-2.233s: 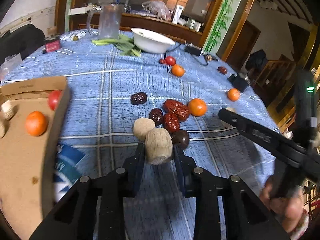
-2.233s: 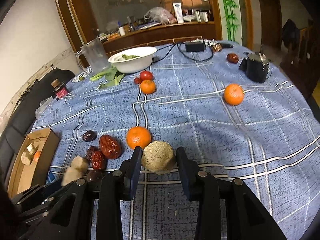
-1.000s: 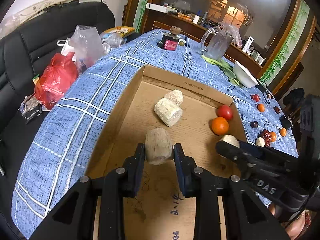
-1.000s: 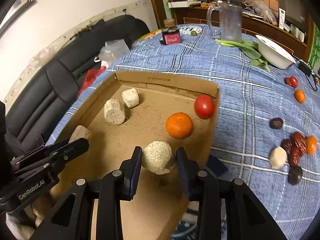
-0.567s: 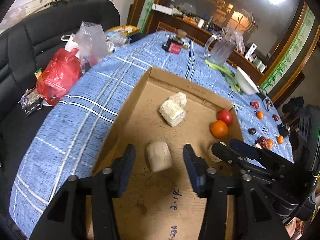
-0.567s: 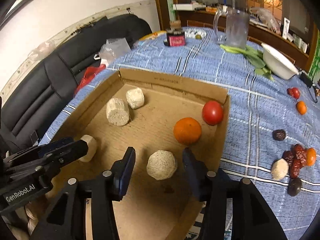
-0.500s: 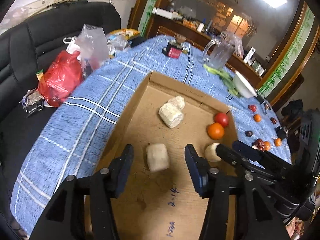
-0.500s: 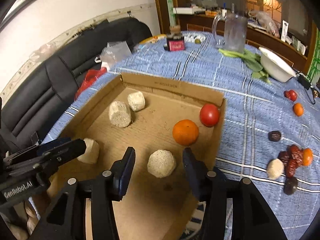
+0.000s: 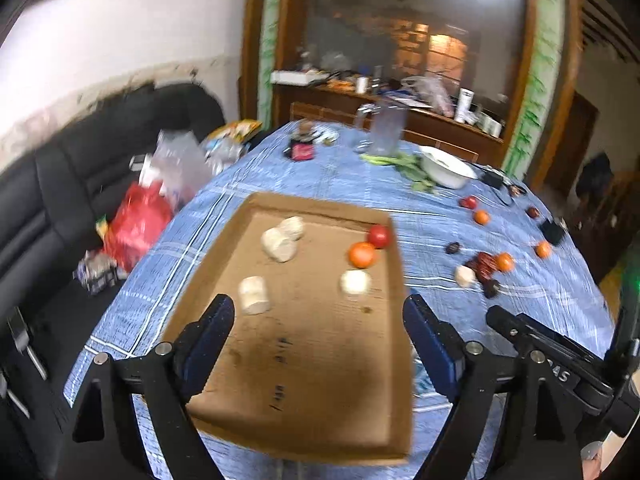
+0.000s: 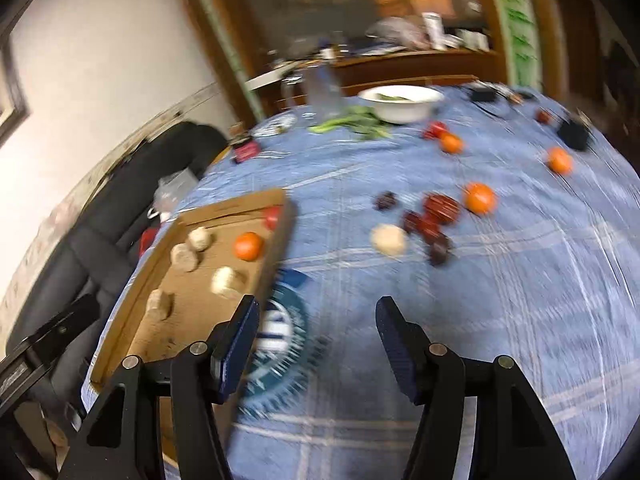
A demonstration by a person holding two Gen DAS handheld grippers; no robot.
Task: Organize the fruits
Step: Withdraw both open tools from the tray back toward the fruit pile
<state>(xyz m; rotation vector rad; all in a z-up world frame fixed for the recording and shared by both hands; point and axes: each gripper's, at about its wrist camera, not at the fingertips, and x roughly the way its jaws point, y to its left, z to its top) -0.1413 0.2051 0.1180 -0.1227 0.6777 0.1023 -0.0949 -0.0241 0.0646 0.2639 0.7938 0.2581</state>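
Observation:
A shallow cardboard box lies on the blue checked tablecloth and holds several pale beige chunks, such as one near my left fingers, plus an orange and a tomato. My left gripper is wide open and empty above the box. My right gripper is wide open and empty over bare cloth right of the box. A pale chunk, dark red dates and an orange lie loose on the cloth.
A white bowl, green leaves, a clear jug, more oranges and a small black item sit at the far side. A black sofa with plastic bags stands left of the table. Both views are blurred.
Both grippers opened wider, lifted away from the box and left their pale chunks lying in it. The right gripper has swung right, over the tablecloth.

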